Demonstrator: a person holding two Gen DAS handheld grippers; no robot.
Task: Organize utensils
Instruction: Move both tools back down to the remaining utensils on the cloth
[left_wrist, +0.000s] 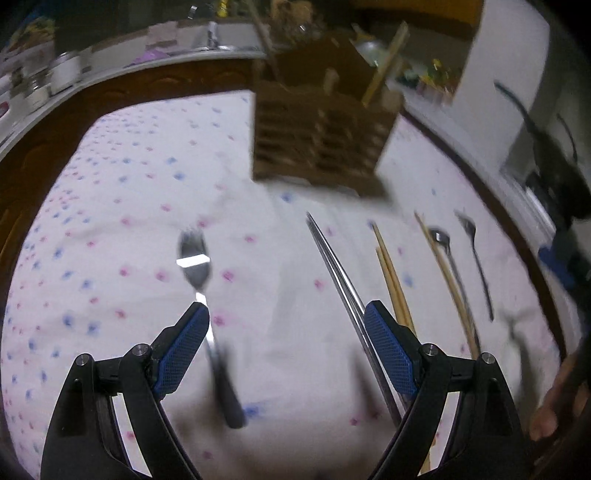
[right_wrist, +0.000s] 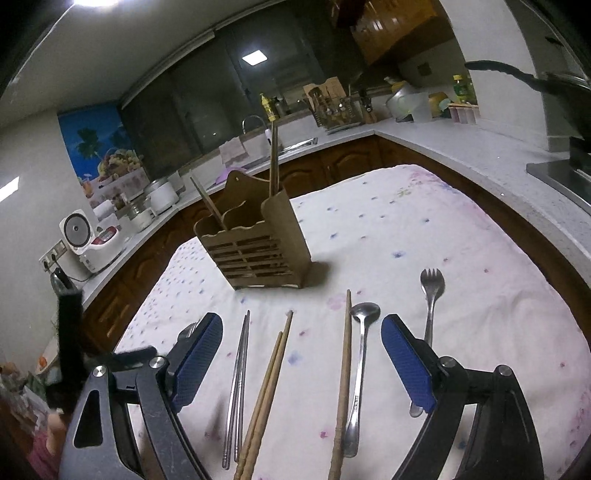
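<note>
Both grippers stand with jaws wide apart and hold nothing. Left gripper hovers low in its frame over the white cloth-covered tabletop, a dark-handled steel fork just inside its left finger and a pair of steel chopsticks by its right one, probably lining up a pick. Right gripper frames 1 pair of wooden chopsticks, 1 single wooden chopstick and a steel spoon. Utensils lie in a row, likely for easy single grasps. At frame centre stands the slatted wooden utensil holder, already containing 2 sticks.
</note>
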